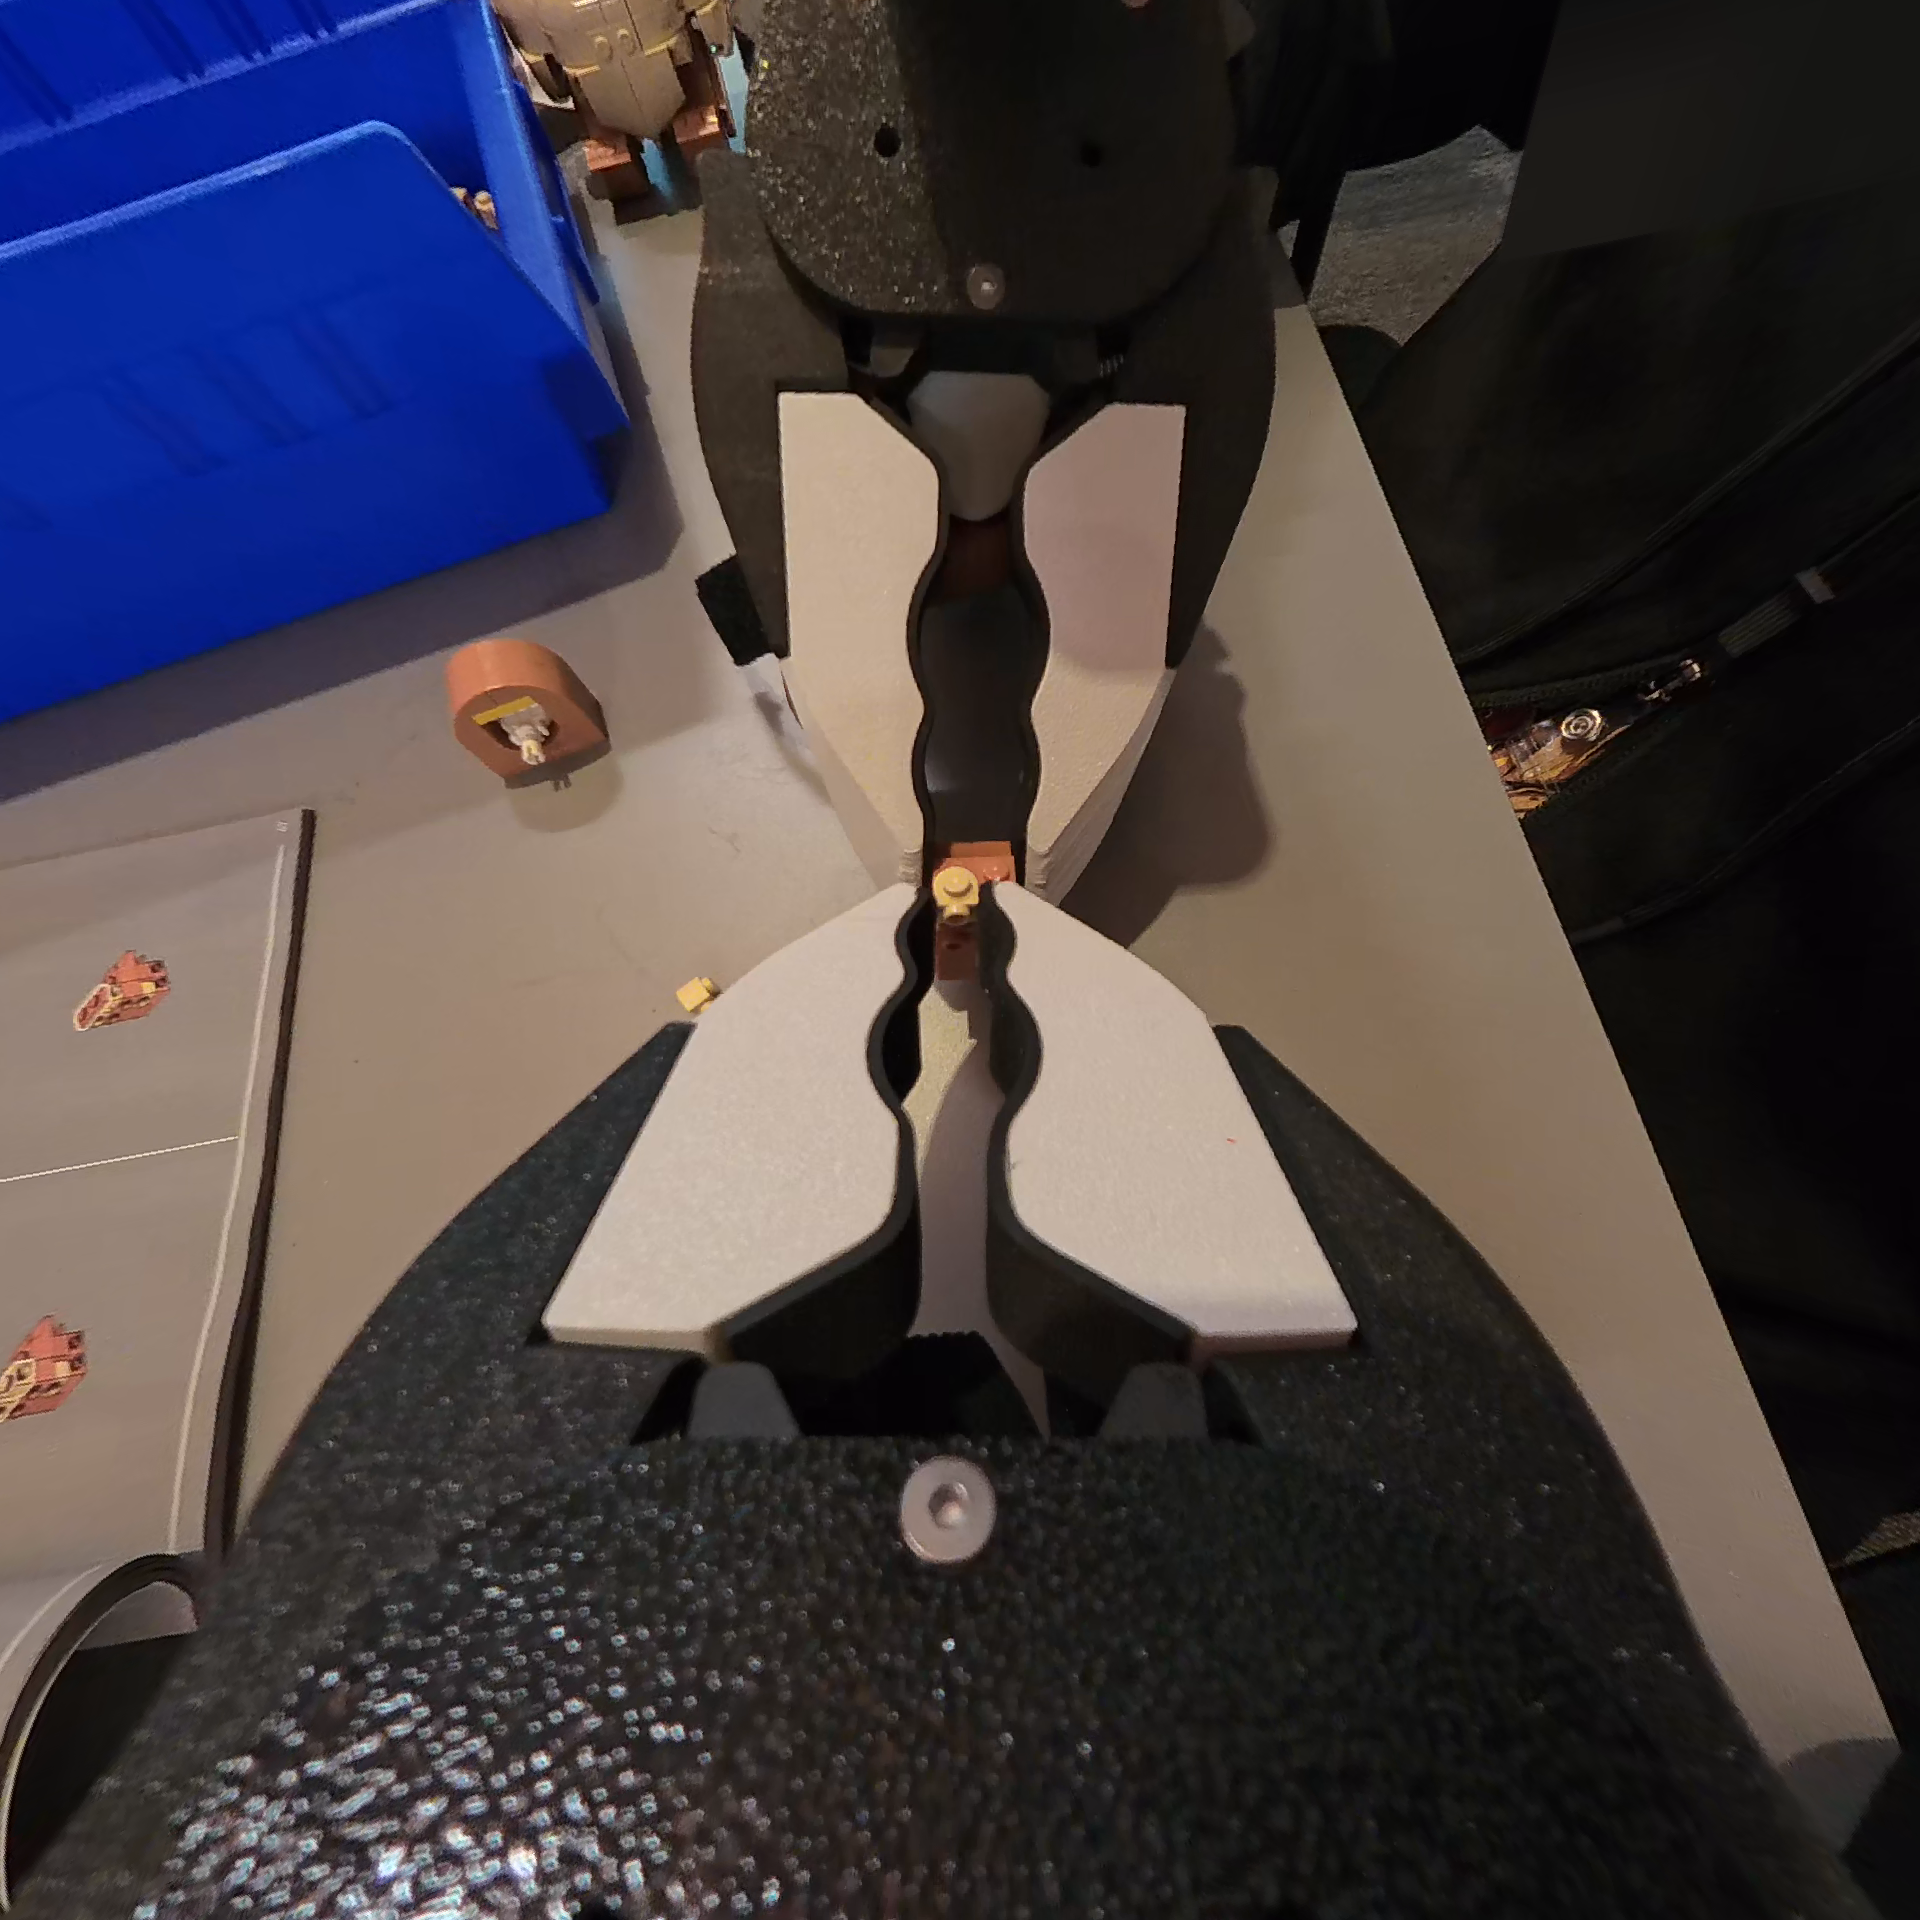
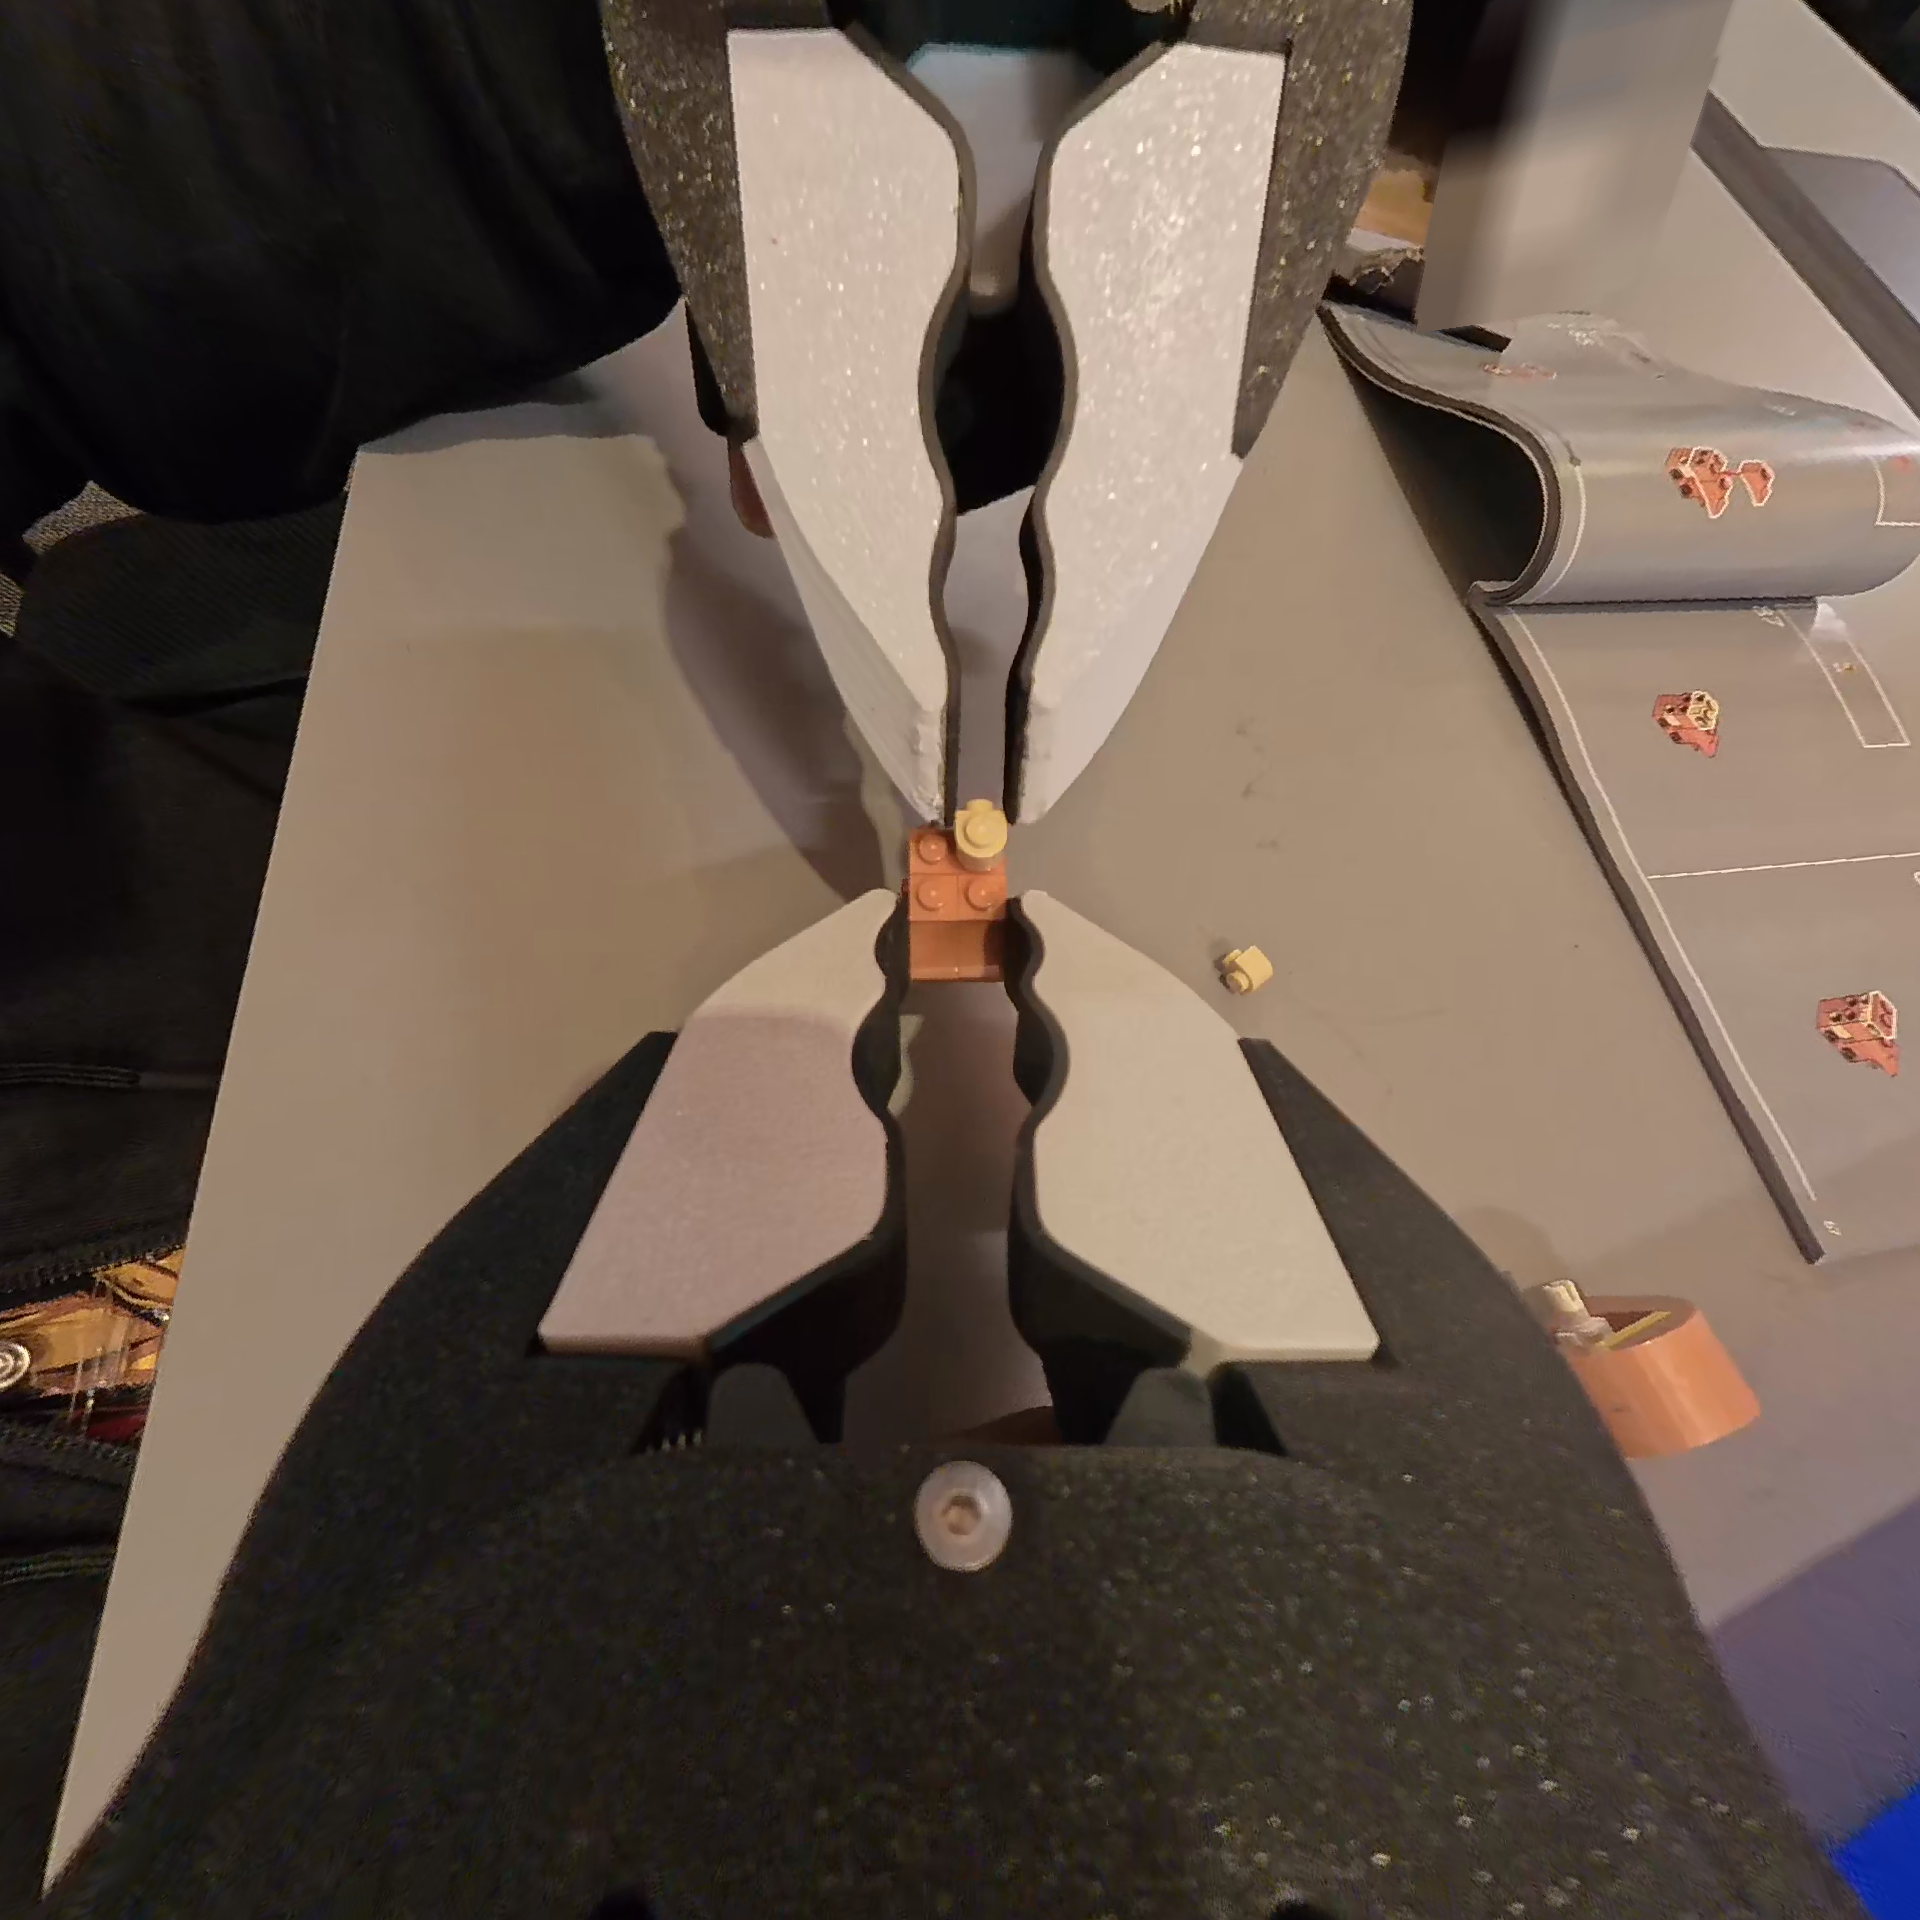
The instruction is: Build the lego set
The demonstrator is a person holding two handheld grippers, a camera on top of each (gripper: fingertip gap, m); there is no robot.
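A blue plastic bin (image 1: pixel 291 364), an open grey instruction booklet (image 2: pixel 1704 790) and a brown rounded brick assembly (image 1: pixel 527 710) are spread over the grey table (image 1: pixel 520 935). The brown studded toy brick (image 2: pixel 957 914) is clamped by the narrowly parted right gripper (image 2: pixel 957 935). The small tan round piece (image 1: pixel 955 890) on its corner is pinched between the nearly closed tips of the left gripper (image 1: pixel 957 909), and a loose tan piece (image 2: pixel 1247 970) is seen nearby.

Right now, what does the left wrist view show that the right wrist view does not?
Only left: blue bins and a brown model behind them.
Only right: the brown brick with its top studs, clamped at the sides by the right gripper.
Both: the left gripper with its tips at the tan piece on the brick, a loose tan piece, a round brown part, the booklet, the table.
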